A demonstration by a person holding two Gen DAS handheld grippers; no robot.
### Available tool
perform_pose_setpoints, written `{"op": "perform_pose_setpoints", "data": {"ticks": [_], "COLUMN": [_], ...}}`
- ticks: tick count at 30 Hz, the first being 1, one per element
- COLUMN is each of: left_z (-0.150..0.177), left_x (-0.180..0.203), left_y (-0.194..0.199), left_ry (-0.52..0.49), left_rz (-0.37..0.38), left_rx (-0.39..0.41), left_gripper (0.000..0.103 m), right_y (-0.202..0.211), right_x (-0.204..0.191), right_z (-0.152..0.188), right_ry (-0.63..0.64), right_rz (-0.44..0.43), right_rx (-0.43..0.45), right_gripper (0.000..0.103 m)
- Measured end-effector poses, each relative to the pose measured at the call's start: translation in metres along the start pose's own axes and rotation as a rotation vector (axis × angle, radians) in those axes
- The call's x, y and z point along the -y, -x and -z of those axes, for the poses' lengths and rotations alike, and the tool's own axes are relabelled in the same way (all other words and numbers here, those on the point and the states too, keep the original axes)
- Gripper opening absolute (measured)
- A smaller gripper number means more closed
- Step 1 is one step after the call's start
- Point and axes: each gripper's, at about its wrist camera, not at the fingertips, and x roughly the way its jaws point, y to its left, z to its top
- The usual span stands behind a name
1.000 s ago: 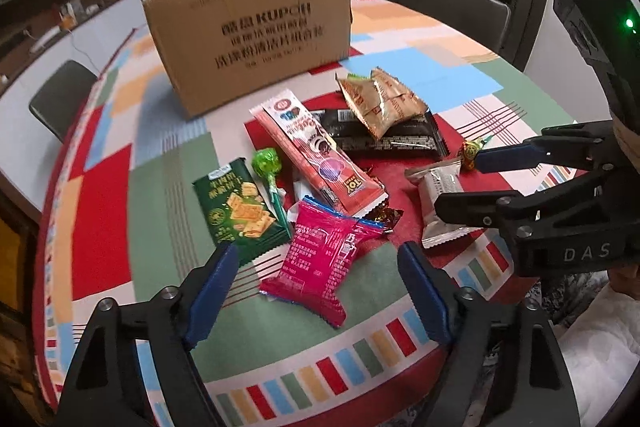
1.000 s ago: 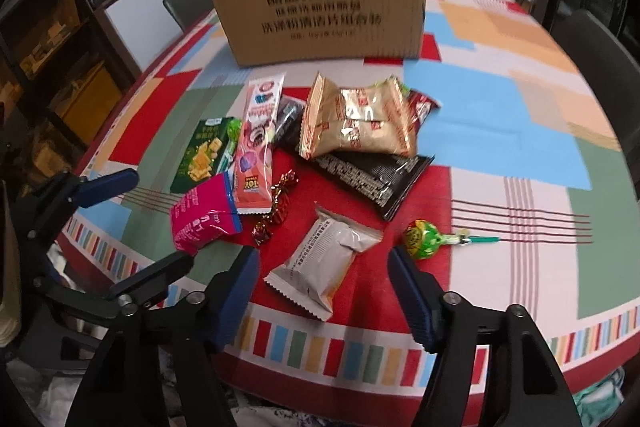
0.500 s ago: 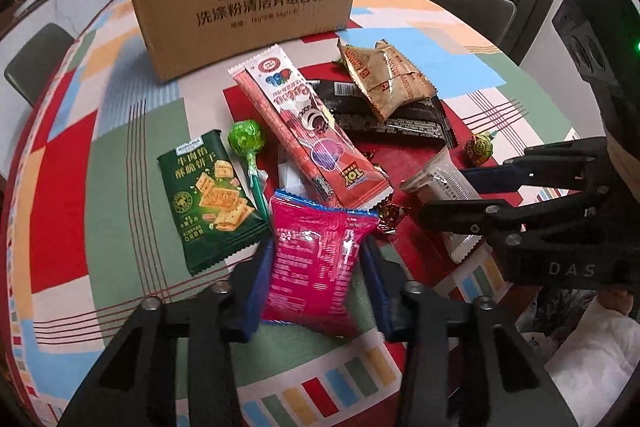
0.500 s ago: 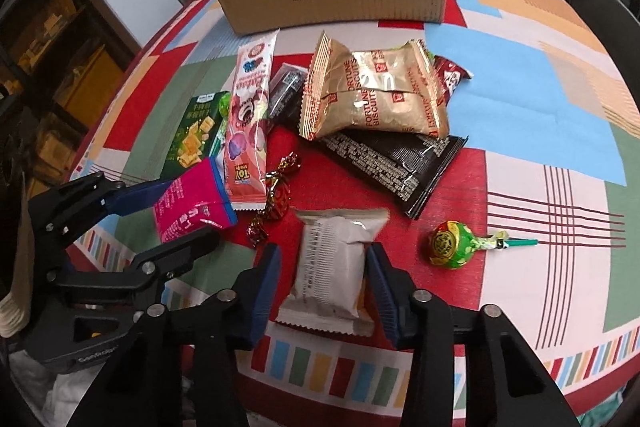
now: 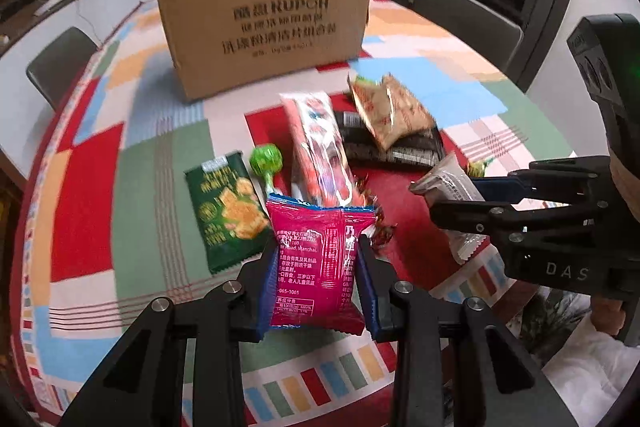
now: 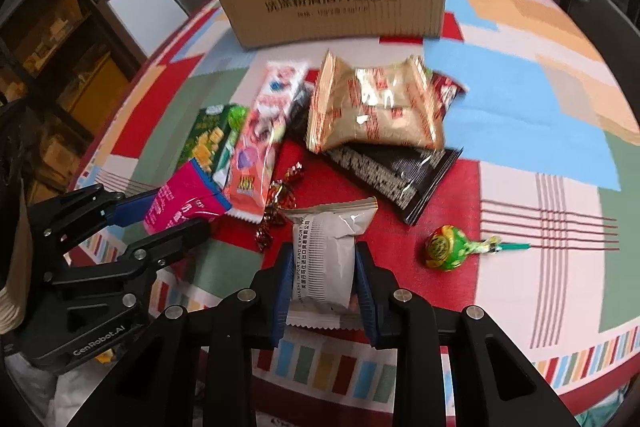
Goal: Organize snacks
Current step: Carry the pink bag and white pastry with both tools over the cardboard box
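left hand-held gripper (image 5: 318, 277): blue pads have just been closing and now pinch the pink foil snack packet (image 5: 318, 263) by its two long sides. Packet sits right between the jaws, long axis running straight out along the fingers, far end pointing toward the box.

pink packet location: near edge of the table (image 5: 160, 163) with the colourful patchwork cloth, looks tipped up off the cloth a bit, but honestly hard to be sure.

neighbours on the left: dark green cracker packet (image 5: 226, 215) and a green lollipop (image 5: 266, 163) just beside the pink one, not touching the jaws as far as I can tell.

middle pile: long red-and-white wafer stick pack (image 6: 262, 143), a tan crinkly biscuit bag (image 6: 376, 107) lying on a black flat packet (image 6: 394, 171).

right hand-held gripper (image 6: 322, 285): also just been closing, now clamped on the grey-white pillow snack pack (image 6: 326, 259), same deal, long axis lined up with the fingers.

target, my guess: the brown cardboard box (image 5: 264, 23) standing at the far side, dead ahead of both grippers. Left one looks a touch more lined up with it, but it's close.

next move needs: lift clear of the pile, then carry forward over the box wall.

far right: second green lollipop (image 6: 446, 247) alone on the cloth, well apart from either gripper.
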Motion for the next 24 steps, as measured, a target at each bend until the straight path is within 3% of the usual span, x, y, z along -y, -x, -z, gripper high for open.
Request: {"op": "perform_pose_setpoints", "data": {"ticks": [11, 19, 24], "left_z": [-0.051, -0.112, -0.151], "left_x": [-0.001, -0.01, -0.024], "left_y": [0.038, 0.064, 0.068], "left_ry": [-0.004, -0.02, -0.009], "left_rz": [-0.038, -0.089, -0.111], "left_rx": [0.169, 0.303, 0.34], "left_gripper": [0.035, 0.035, 0.035], "right_y": [0.042, 0.084, 0.1], "right_x": [-0.006, -0.005, -0.006], "right_z": [-0.028, -0.083, -0.125], "right_ry": [0.055, 0.12, 0.134], "right_rz": [0.015, 0.047, 0.031], "right_rx": [0.167, 0.36, 0.443], "right_gripper": [0.031, 0.031, 0.031]}}
